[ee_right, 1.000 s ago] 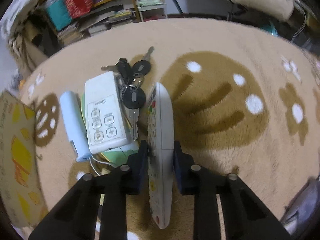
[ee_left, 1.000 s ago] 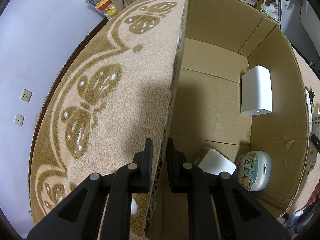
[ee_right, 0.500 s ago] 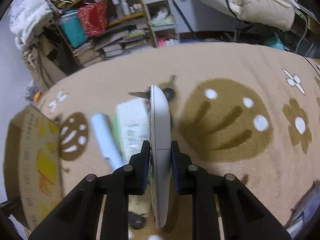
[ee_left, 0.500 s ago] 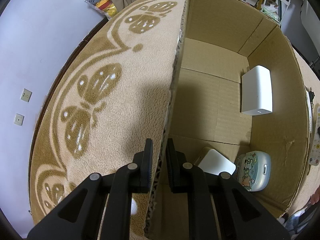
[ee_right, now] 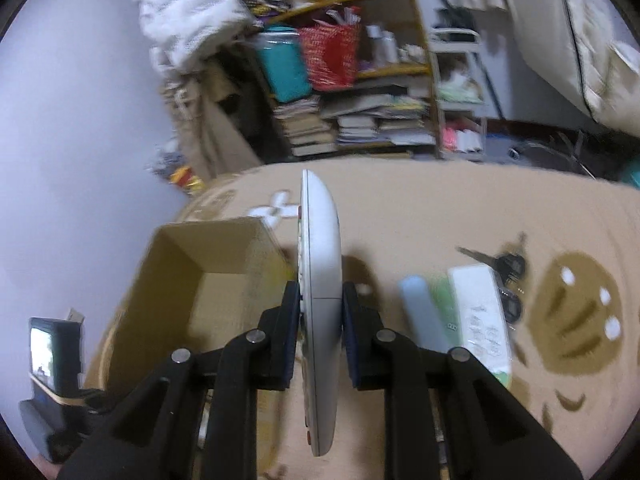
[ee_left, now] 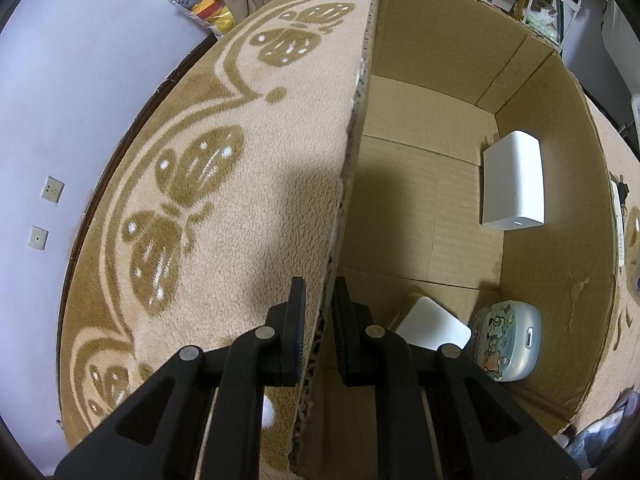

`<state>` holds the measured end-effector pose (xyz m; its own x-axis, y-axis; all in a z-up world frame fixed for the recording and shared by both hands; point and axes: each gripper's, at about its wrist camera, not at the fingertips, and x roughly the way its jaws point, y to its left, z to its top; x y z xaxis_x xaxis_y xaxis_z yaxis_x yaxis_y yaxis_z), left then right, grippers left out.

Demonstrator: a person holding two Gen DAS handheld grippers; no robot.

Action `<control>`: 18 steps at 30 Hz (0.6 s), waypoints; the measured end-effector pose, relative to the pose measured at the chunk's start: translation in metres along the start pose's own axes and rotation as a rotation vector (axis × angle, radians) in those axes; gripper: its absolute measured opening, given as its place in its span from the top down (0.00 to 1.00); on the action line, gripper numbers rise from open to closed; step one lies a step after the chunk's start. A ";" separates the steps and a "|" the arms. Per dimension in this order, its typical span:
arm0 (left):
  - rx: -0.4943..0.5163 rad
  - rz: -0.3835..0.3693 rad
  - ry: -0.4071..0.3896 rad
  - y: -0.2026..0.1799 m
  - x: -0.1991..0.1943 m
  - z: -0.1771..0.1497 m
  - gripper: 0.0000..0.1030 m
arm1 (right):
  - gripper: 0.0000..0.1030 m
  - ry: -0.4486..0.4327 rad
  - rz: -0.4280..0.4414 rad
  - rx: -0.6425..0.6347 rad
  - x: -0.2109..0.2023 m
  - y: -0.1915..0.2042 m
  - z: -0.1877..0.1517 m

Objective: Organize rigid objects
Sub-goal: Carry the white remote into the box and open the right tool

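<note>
My right gripper is shut on a long white remote control, held on edge above the carpet. It hangs beside the open cardboard box, which lies to its left. My left gripper is shut on the box's near wall, one finger outside and one inside. Inside the box lie a white rectangular device, a white flat case and a cartoon-printed case. On the carpet to the right remain a second white remote, a pale blue tube and a bunch of keys.
A beige carpet with brown butterfly patterns covers the floor. Shelves crammed with books and bags stand behind. A wall runs along the left. A small screen device sits at the box's left side.
My right gripper lifted the long white remote off the carpet and swung it left towards the box. The left gripper stayed clamped on the box wall.
</note>
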<state>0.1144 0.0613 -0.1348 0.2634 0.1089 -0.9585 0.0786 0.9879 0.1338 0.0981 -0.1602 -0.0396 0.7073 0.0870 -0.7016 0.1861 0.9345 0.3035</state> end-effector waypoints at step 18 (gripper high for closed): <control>-0.008 -0.013 0.003 0.001 0.001 0.000 0.87 | 0.79 0.116 0.117 -0.135 0.054 0.077 -0.019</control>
<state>0.1151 0.0628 -0.1351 0.2600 0.0963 -0.9608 0.0739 0.9901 0.1192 0.1375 -0.0767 -0.0666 0.6341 0.2291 -0.7385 0.0092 0.9528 0.3034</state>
